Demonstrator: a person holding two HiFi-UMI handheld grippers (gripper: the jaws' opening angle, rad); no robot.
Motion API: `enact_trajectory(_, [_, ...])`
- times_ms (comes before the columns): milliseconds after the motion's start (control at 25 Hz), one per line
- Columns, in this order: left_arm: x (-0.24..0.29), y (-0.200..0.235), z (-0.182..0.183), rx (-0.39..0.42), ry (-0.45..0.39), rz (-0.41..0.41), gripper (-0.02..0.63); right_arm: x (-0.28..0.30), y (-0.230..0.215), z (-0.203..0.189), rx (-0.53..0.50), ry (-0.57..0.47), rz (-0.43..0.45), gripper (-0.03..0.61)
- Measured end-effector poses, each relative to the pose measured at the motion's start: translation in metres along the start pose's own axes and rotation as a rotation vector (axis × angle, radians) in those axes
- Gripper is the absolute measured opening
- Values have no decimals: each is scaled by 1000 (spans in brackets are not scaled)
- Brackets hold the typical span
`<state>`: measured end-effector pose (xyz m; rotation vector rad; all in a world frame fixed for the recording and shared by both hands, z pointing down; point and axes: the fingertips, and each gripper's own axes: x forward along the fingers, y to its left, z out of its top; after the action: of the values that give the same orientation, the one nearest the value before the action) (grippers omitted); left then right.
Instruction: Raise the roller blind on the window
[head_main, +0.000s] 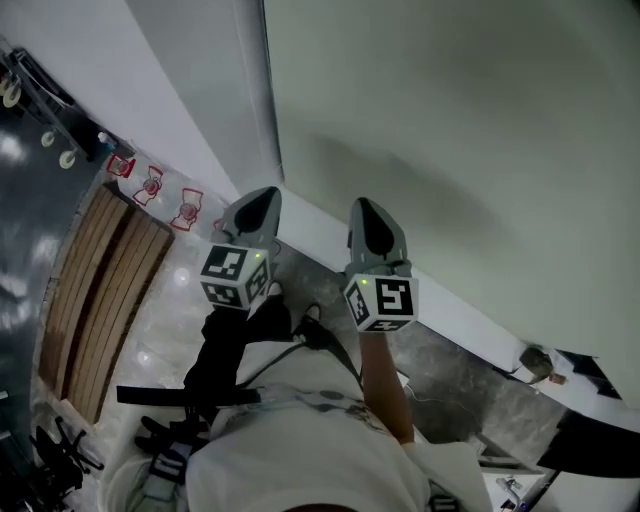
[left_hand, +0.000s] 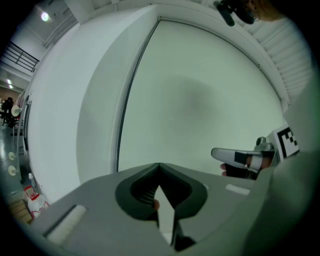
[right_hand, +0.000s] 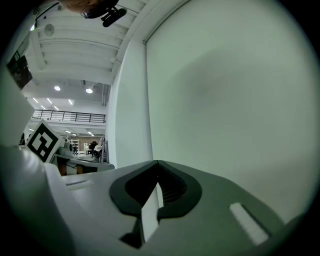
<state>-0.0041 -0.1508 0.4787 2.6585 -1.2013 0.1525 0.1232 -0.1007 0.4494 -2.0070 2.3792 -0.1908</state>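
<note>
- Step in hand, as judged: approach. The left tool (left_hand: 160, 169) and the right tool (right_hand: 157, 166) point side by side at the roller blind (head_main: 450, 120), near it. No contact is apparent.
- Tool state: on both tools the jaws stand together, with nothing between them.
- Blind position: it hangs fully down over the window. It reaches from the dark frame strip (head_main: 271, 100) at its left to the white ledge (head_main: 460, 325) at its foot.
- No pull chain or cord shows in any view. Locate the control first; it probably hangs at one side edge of the blind.
- Open one tool before it reaches the control. Close it squarely on the chain, not on the fabric.
- Pull in steady, straight strokes so that the fabric winds evenly. Use the second tool for alternate grips.
- Risk: closed tips pressed into the fabric can dent or crease it.
</note>
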Motion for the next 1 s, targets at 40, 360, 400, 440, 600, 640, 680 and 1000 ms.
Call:
enact_trajectory(40, [4,18,1,-5,-1,2,-2,18,8,-1,0,3,9,2])
enact_trajectory(360, [25,45,21,-28,-20,-8,-2,57,7,28,0,-58,15,2])
enact_trajectory(400, [27,42,22,-24,-21,-15,-2,60,5,31,3,-64,17,2])
enact_trajectory(440, [28,39,24,-18,-24,-24,-2,63,3,34,4,-69,23,2])
enact_trajectory(600, [31,24,30,7,-61,-92,-2,77,9,60,14,-124,129,3])
enact_trajectory(640, [32,21,30,6,-62,-104,-2,83,13,69,6,-136,176,3])
enact_trajectory(680, [32,19,29,3,-60,-112,-2,90,18,79,-7,-142,225,8])
enact_trajectory(1000, [35,30,33,28,-79,-119,-2,199,61,161,-196,-116,561,182])
